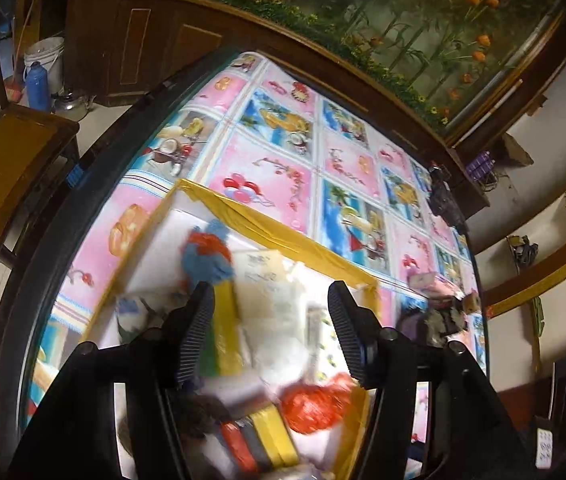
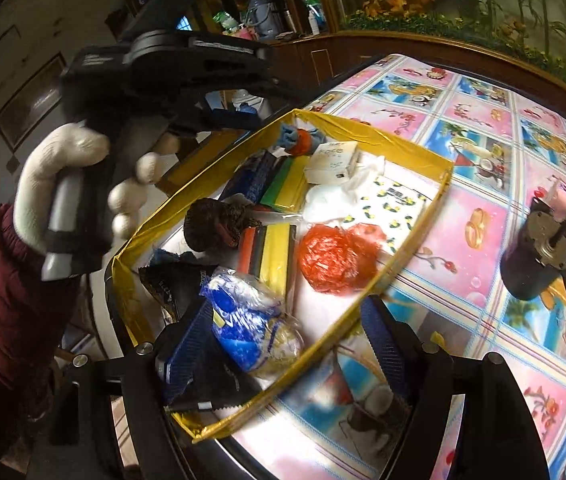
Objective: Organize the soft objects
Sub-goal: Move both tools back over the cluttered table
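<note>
A shallow box with a yellow-taped rim [image 2: 367,124] sits on the table's pink and blue patterned cloth [image 2: 483,120]. Inside lie a crumpled red plastic bag [image 2: 335,256], a stack of orange, black and yellow sponges [image 2: 269,252], a green and yellow sponge [image 2: 287,188], a small white carton [image 2: 333,162], a dark woolly ball [image 2: 211,224] and a blue and white packet [image 2: 239,316]. My left gripper [image 1: 269,300] hovers open over the box, nothing between its fingers; a white-gloved hand [image 2: 63,184] holds it. My right gripper [image 2: 285,324] stands open astride the box's near wall, the packet beside its left finger [image 2: 189,340].
A cluster of dark and metal objects [image 2: 543,256] lies on the cloth to the right of the box. A wooden chair [image 1: 11,168] stands off the table's left edge. A blue flask [image 1: 37,84] and white bucket [image 1: 47,56] are on the floor by a wooden cabinet [image 1: 135,44].
</note>
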Motion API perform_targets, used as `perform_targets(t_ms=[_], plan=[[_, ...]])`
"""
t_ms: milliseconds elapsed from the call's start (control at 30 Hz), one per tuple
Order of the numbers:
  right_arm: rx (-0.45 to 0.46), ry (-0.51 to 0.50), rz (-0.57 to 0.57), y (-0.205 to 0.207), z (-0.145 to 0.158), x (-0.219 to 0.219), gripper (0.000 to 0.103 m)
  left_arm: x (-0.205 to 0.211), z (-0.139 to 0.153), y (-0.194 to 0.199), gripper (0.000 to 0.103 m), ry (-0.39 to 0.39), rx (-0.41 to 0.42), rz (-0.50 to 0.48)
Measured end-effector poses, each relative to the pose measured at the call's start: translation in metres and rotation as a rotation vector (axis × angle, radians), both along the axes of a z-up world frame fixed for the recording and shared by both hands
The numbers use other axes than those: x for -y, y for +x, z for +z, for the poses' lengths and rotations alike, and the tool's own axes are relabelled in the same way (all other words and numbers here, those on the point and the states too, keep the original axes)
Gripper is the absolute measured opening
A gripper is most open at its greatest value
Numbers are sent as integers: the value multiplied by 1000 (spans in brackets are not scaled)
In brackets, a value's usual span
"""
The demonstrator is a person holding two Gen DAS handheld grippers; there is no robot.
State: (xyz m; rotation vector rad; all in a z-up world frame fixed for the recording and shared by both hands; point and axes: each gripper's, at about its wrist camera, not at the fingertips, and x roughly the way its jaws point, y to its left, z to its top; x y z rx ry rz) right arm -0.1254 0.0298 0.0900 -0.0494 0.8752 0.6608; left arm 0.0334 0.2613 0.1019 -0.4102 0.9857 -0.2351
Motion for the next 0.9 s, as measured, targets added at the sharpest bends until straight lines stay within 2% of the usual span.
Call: perform_targets(t_ms=[67,200,267,433,533,667,900], plan=[[1,9,-16,-7,-1,12,77,15,8,-10,57,6,14,-32],[-22,32,-63,-19,-9,44,78,56,21,-35,57,80,48,-107],[-34,42,-100,-25,-14,64,78,80,26,-50,57,143,83,-140],[-41,86,-209,-38,-17,119,78,139,35,-97,57,384,231,-163],[-36,115,-277,-47,-19,151,79,161,40,-119,58,468,308,-159],[-35,149,-357,-65,-22,187,79,180,50,-144,58,531,373,-152],[-35,209,-429,-96,-22,221,80,196,63,-179,58,611,464,-147]])
